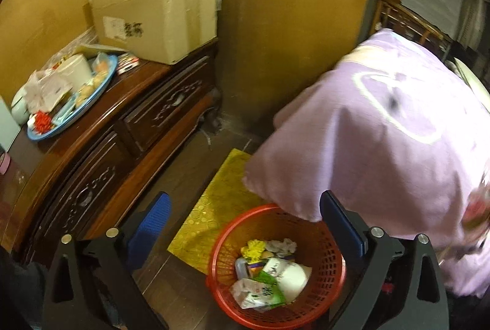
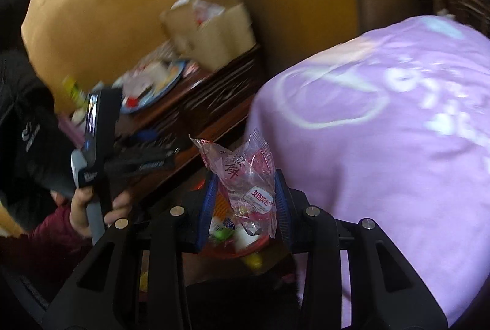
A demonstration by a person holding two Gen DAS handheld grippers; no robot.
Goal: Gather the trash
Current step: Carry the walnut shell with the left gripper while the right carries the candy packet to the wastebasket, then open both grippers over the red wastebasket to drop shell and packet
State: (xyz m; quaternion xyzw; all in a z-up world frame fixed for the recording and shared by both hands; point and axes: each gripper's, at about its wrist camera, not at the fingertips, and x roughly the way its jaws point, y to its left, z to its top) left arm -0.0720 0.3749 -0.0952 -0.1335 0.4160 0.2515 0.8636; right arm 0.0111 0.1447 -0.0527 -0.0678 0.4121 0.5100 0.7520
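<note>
The red basket (image 1: 277, 268) on the dark floor is the landmark here, and it already holds collected trash: a white cup or roll (image 1: 289, 273), a green and white packet (image 1: 260, 293), a yellow scrap (image 1: 252, 249) and a crumpled grey wad (image 1: 283, 245). The piece of trash in hand is a clear plastic wrapper with pink print (image 2: 245, 174). The right gripper (image 2: 243, 207) is closed on it, the blue pads pinching its lower half so the crumpled top stands up free above them. Through and under the wrapper the right wrist view shows the basket's red rim (image 2: 232, 250) and its contents, so the wrapper seems to be held above the basket, probably so that letting go would drop it inside.

The left gripper (image 1: 245, 226) hangs over the basket's near left side with its jaws spread wide and nothing between them. It looks ready for another pickup.

A lilac blanket or cushion (image 1: 382, 131) drapes down to the basket's far right rim and overlaps it slightly, which narrows the opening on that side. A yellow mat (image 1: 214, 207) lies on the floor just beyond the basket on its left. Further left stands a carved dark wooden cabinet (image 1: 128, 128), bearing a blue tray (image 1: 107, 82) heaped with wrappers and small things, and a cardboard box (image 1: 159, 20) behind it. That tray is likely where more trash waits.

In the right wrist view, a person's hand (image 2: 92, 204) grips the other tool's handle, left of the basket.
</note>
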